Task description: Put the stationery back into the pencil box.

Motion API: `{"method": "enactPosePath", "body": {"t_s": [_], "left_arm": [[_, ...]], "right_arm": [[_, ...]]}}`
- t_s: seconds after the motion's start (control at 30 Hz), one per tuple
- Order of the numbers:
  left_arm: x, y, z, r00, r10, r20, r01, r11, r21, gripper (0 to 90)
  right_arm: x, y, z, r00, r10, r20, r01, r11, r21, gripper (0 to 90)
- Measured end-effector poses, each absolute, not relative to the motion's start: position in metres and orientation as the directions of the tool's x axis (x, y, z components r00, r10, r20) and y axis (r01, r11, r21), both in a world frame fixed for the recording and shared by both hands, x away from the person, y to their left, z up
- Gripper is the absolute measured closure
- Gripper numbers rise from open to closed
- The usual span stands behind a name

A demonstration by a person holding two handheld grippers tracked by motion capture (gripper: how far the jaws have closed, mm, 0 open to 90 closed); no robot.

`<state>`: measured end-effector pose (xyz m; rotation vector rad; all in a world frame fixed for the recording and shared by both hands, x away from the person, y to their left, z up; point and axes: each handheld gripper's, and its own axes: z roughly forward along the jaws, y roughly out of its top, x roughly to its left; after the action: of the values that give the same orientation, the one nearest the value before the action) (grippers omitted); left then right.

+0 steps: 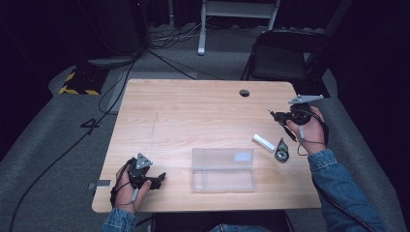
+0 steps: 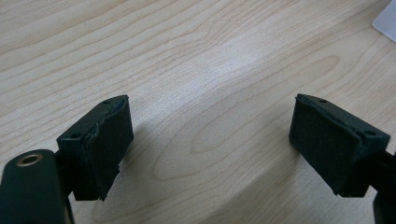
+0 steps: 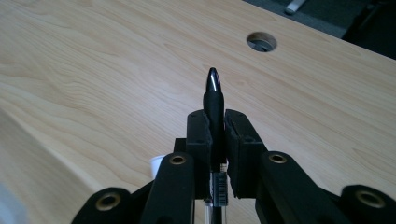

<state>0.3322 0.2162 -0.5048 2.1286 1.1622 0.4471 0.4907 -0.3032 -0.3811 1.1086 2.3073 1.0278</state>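
My left gripper [image 1: 155, 180] sits spread and empty at lower left, clear case [image 1: 223, 169] in the middle, and at right my right gripper [image 3: 215, 122] is pinching a black pen [image 3: 214, 100] mid-barrel, tip pointing up-frame, long axis along the jaws, probably light, stiff, slippery.

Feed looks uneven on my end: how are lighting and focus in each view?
High view: table brightly lit, surroundings nearly black, clear box low in contrast. Left gripper view: wood grain sharp, soft shadows under the open left tool. Right gripper view: a glint on the pen tip, near parts of the right tool slightly soft.
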Motion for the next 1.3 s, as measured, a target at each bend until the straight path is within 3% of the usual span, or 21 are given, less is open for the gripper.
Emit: {"method": "enactPosePath", "body": {"t_s": [0.6, 0.97, 1.3], "left_arm": [[0.332, 0.216, -0.505, 0.546, 0.838, -0.016, 0.611, -0.385, 0.692, 14.0], [0.332, 0.216, -0.505, 0.546, 0.838, -0.016, 0.611, -0.385, 0.692, 14.0], [0.332, 0.216, -0.505, 0.544, 0.839, -0.021, 0.613, -0.381, 0.692, 13.8]], "right_arm": [[0.444, -0.250, -0.366, -0.795, 0.605, 0.044, 0.374, 0.432, 0.821, 80.8], [0.420, -0.231, -0.374, -0.844, 0.526, 0.104, 0.343, 0.381, 0.858, 80.8], [0.406, -0.211, -0.378, -0.888, 0.453, 0.083, 0.299, 0.428, 0.853, 80.7]]}}
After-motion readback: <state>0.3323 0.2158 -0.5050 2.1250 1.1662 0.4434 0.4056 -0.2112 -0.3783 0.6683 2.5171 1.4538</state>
